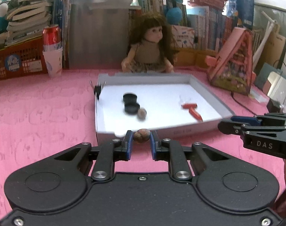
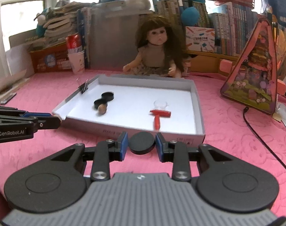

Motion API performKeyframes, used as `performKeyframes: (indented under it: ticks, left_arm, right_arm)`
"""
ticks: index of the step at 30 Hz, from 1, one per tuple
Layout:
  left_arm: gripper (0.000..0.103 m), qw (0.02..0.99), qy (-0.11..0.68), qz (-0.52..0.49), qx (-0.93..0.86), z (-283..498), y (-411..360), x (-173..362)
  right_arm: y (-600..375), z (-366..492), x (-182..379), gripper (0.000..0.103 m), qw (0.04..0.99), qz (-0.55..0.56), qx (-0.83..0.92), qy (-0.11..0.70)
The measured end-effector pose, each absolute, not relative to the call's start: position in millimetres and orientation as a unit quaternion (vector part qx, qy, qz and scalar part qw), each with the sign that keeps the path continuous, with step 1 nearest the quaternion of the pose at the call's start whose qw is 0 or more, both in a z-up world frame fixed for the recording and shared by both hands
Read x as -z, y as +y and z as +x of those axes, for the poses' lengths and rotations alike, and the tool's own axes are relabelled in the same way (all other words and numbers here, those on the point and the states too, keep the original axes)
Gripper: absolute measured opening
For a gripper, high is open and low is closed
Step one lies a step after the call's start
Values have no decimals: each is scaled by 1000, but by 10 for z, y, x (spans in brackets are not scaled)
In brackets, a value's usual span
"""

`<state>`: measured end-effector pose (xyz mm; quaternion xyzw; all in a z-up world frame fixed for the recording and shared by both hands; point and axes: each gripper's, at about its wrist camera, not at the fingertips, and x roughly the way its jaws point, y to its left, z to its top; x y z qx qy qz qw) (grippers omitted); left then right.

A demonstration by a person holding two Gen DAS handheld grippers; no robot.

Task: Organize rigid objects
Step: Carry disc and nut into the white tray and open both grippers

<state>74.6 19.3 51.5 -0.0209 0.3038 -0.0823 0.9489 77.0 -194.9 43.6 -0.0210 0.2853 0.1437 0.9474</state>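
Left gripper (image 1: 141, 139) pinches a small brown walnut-like nut (image 1: 142, 136) just short of the white tray (image 1: 203, 87); right gripper (image 2: 141, 143) clamps a black disc (image 2: 142, 143) across its edge, also at the near wall. Both look light, rigid; the round nut could slip, so grip at its widest. Only the right wrist view shows the clear cup (image 2: 160, 104) behind the red tool (image 2: 159, 115) cleanly.

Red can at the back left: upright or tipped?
Upright. The red can stands vertically on a stack of white paper cups, rim up, beside the orange crate.
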Motion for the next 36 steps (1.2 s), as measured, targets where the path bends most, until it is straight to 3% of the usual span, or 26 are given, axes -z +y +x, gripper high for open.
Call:
performKeyframes:
  ticks: [16,36]
  left_arm:
    - [18,933,346,-49,84,2032,180,-857]
    - [18,917,394,-46,37,3005,46,-419]
  right_arm:
    - [-1979,1804,-731,38,940,15,-112,323]
    - [-1896,2676,-443,38,923,50,-81,373]
